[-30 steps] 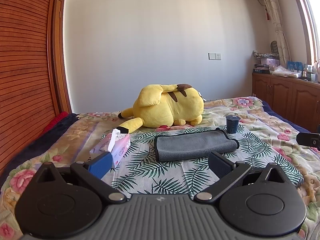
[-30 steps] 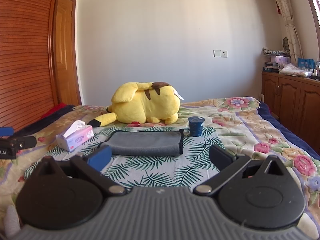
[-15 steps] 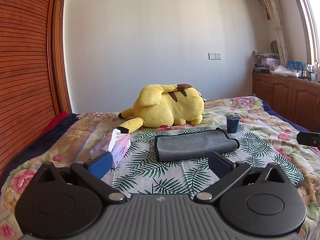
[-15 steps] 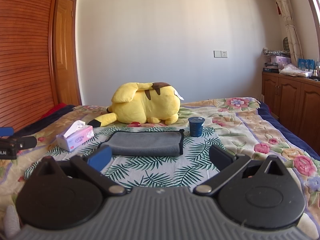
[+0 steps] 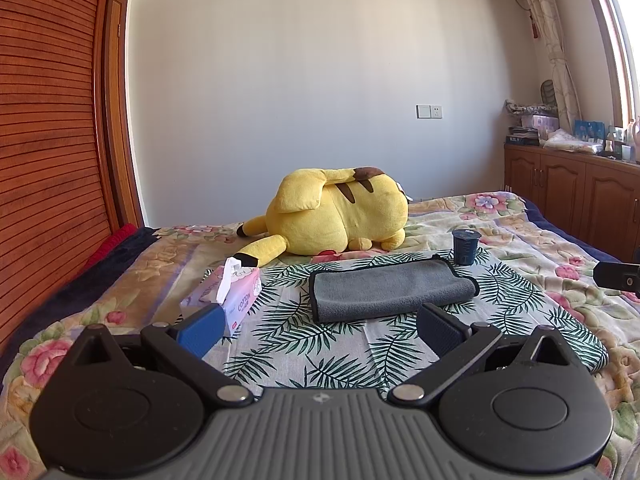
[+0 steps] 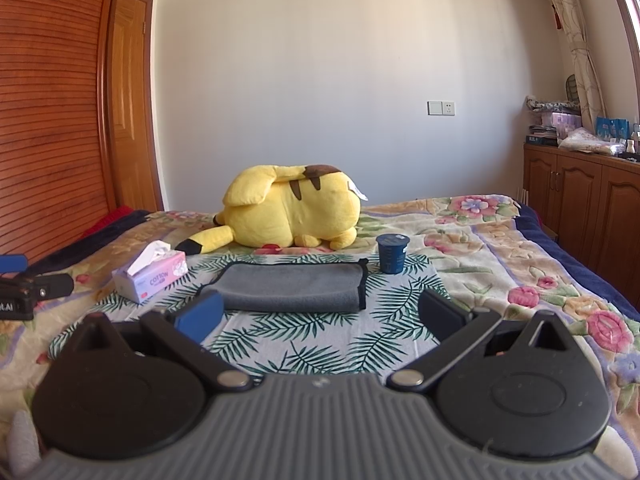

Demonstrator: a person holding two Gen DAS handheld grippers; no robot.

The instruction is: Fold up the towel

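Note:
A grey towel (image 5: 390,290) with a dark edge lies folded on the leaf-print cloth (image 5: 320,344) on the bed; it also shows in the right wrist view (image 6: 294,287). My left gripper (image 5: 318,330) is open and empty, held back from the towel's near edge. My right gripper (image 6: 320,316) is open and empty, also short of the towel. Each gripper shows at the edge of the other's view: the right one (image 5: 618,276) and the left one (image 6: 28,290).
A yellow plush toy (image 5: 340,216) lies behind the towel. A pink tissue box (image 5: 228,296) stands to the towel's left, a dark blue cup (image 5: 465,246) at its far right corner. A wooden wardrobe (image 5: 48,140) is left, wooden cabinets (image 5: 576,196) right.

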